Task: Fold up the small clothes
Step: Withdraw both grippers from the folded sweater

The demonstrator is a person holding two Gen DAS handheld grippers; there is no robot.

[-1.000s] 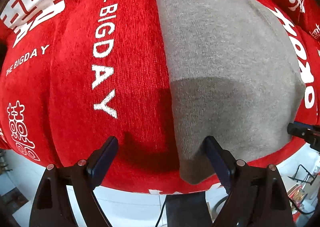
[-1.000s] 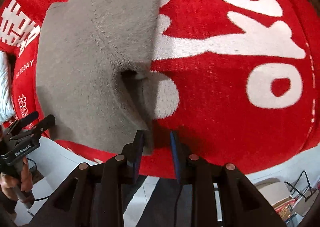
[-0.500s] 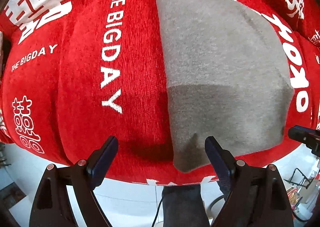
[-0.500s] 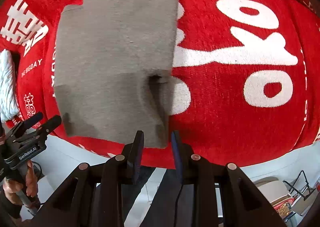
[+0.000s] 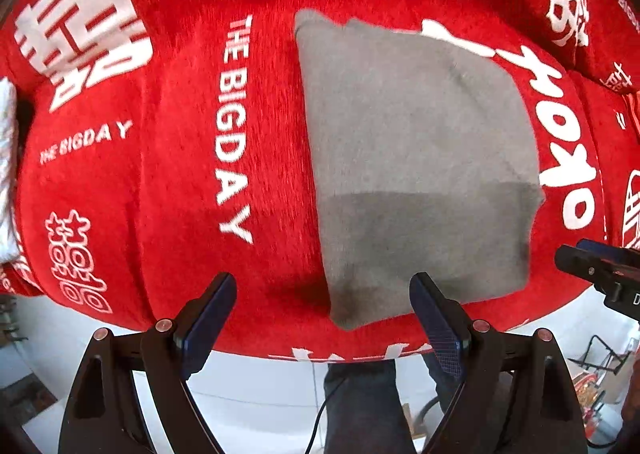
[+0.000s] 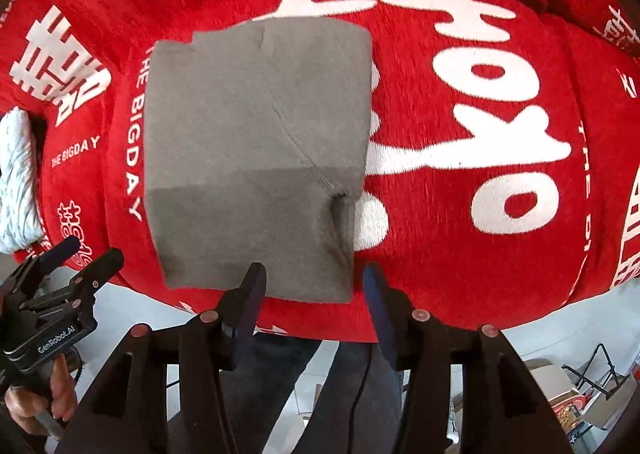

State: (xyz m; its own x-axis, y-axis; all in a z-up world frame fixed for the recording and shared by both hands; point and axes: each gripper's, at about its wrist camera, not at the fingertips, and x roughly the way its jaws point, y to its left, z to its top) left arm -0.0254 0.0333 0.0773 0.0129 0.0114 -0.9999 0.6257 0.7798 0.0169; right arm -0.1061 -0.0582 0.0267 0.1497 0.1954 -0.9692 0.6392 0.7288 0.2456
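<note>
The folded grey garment [image 6: 256,158] is lying at the red cloth's [image 6: 460,254] near edge; the right gripper [image 6: 314,290] has just been opening, nothing between its fingers; the left gripper [image 5: 324,306] is hanging wide apart, empty.

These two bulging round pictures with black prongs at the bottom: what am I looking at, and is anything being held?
No robot arm here: a person carries a hand-held gripper in each hand, each with a wide-angle camera looking along its two fingers, which bends the picture. One picture comes from the left hand-held gripper, the other from the right hand-held gripper. Both look down on a red cloth with white lettering. On it lies a folded grey garment, flat and roughly square. Neither tool holds anything: the left jaws stand wide apart, and the right jaws have just been opening, with nothing between them. A white bundle lies at the cloth's edge.
</note>
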